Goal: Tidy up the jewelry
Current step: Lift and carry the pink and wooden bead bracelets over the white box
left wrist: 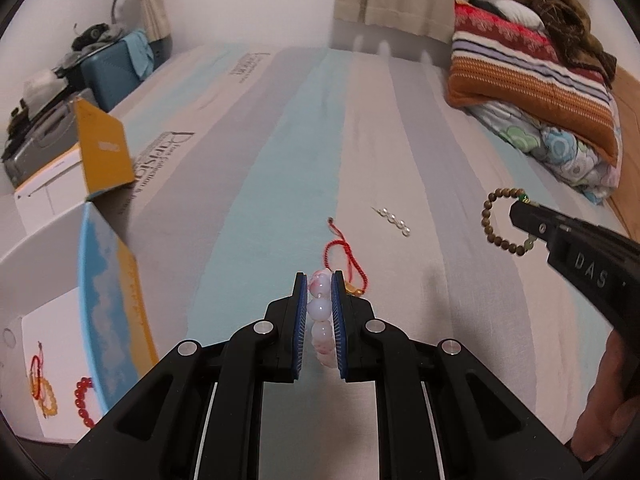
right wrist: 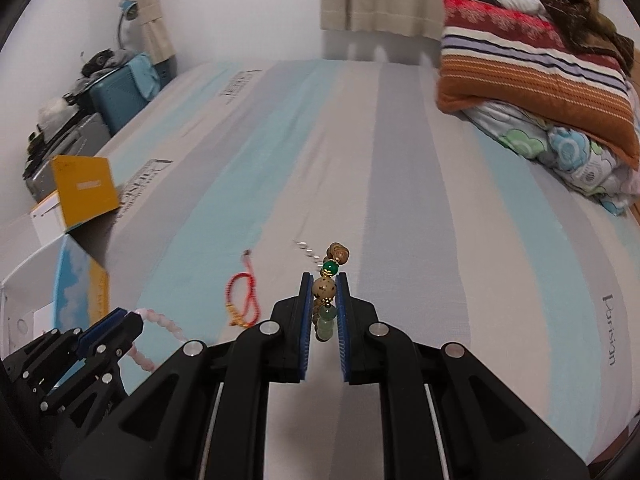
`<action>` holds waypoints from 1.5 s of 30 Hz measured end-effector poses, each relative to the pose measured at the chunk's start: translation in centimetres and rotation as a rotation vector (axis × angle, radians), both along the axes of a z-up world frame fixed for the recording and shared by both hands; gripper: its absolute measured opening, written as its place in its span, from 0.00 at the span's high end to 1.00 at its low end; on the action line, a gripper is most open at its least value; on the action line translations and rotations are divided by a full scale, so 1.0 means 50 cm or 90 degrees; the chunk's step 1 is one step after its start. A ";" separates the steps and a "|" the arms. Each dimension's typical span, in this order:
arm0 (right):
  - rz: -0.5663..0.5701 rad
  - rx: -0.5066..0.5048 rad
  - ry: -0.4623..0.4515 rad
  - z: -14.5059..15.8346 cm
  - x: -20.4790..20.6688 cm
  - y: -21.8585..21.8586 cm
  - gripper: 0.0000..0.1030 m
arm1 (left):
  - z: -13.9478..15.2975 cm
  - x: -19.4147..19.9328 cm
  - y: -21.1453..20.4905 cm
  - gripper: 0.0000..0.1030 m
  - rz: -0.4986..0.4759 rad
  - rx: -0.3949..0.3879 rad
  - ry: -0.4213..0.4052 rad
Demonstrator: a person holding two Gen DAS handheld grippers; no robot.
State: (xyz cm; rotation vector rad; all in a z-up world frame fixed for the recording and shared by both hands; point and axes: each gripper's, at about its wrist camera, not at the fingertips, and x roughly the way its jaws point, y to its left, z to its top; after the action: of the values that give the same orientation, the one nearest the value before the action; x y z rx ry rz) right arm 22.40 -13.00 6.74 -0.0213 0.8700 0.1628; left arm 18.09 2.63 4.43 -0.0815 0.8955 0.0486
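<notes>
Red cord bracelet [left wrist: 344, 258] & clear bead strand [left wrist: 394, 220] lie on striped bedsheet [left wrist: 400, 140]. Left gripper [left wrist: 320, 284] clamps pink bead bracelet [left wrist: 320, 316] betw pads; right gripper [right wrist: 325, 284] clamps wooden bead bracelet [right wrist: 326, 292].

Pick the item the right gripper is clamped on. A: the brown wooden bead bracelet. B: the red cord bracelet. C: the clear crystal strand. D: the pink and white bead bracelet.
A: the right gripper is shut on the brown wooden bead bracelet, whose green beads sit between the fingers.

Pink-white bead bracelet [left wrist: 320, 312], brown-green bead bracelet [right wrist: 326, 300], red cord bracelet [left wrist: 340, 256], blue-grey striped bedsheet [left wrist: 280, 140]
</notes>
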 end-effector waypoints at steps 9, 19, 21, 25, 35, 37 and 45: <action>0.035 0.014 -0.003 0.022 -0.017 0.066 0.90 | 0.029 -0.030 0.073 0.89 0.056 0.020 -0.008; 0.089 0.038 -0.006 0.048 -0.043 0.171 0.90 | 0.088 -0.084 0.169 0.89 0.112 0.019 -0.032; 0.104 0.042 -0.011 0.059 -0.053 0.193 0.90 | 0.108 -0.101 0.191 0.89 0.125 0.021 -0.042; 0.137 0.044 -0.023 0.085 -0.084 0.247 0.90 | 0.147 -0.132 0.236 0.89 0.152 0.018 -0.063; 0.207 0.057 -0.031 0.105 -0.143 0.373 0.90 | 0.155 -0.200 0.337 0.89 0.203 0.021 -0.065; 0.222 0.057 -0.028 0.103 -0.153 0.401 0.90 | 0.153 -0.218 0.369 0.89 0.221 0.022 -0.063; 0.271 0.041 -0.028 0.085 -0.202 0.514 0.90 | 0.121 -0.289 0.491 0.89 0.280 0.026 -0.040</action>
State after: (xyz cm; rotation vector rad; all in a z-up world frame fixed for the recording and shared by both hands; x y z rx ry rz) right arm 12.28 12.72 10.98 -0.1507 0.8072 0.5868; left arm 3.66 27.17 10.46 -0.2402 0.7999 0.4720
